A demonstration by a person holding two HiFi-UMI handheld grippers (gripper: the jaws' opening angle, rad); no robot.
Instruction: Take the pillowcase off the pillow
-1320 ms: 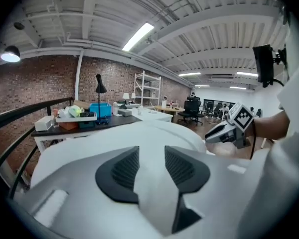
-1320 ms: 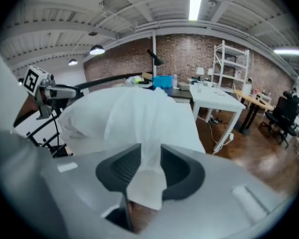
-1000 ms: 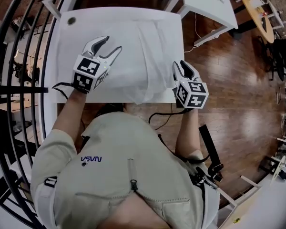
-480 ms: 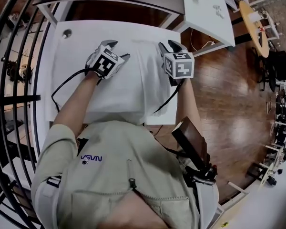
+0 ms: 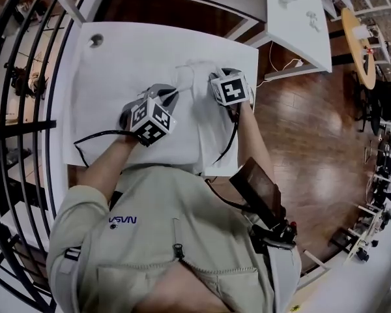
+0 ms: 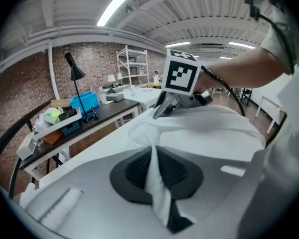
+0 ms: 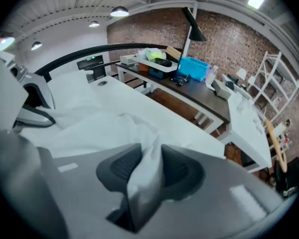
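**Pillowcase** (image 5: 194, 139): white, still covering the pillow. It lies on the right half of the white counter (image 5: 117, 64), with one end at the near edge.

**Left gripper** (image 5: 169, 96): a second ago it was wide open above the pillow's left side. It is now down on the case. Its fingers have just been closing and are now pinched tight on a thin ridge of cloth.

**Right gripper** (image 5: 218, 77): a second ago it was at the counter's near right corner. It is now on the far part of the case, near the left gripper. Its fingers have just been closing slightly and clamp a thicker bunch of cloth, so they stand partly apart.

**Status:** both holds look made, but stripping has not begun.

**Next:** probably a pull on the cloth.

**Risk:** nothing pins the pillow, so it may drag along, and the thin left pinch could slip.
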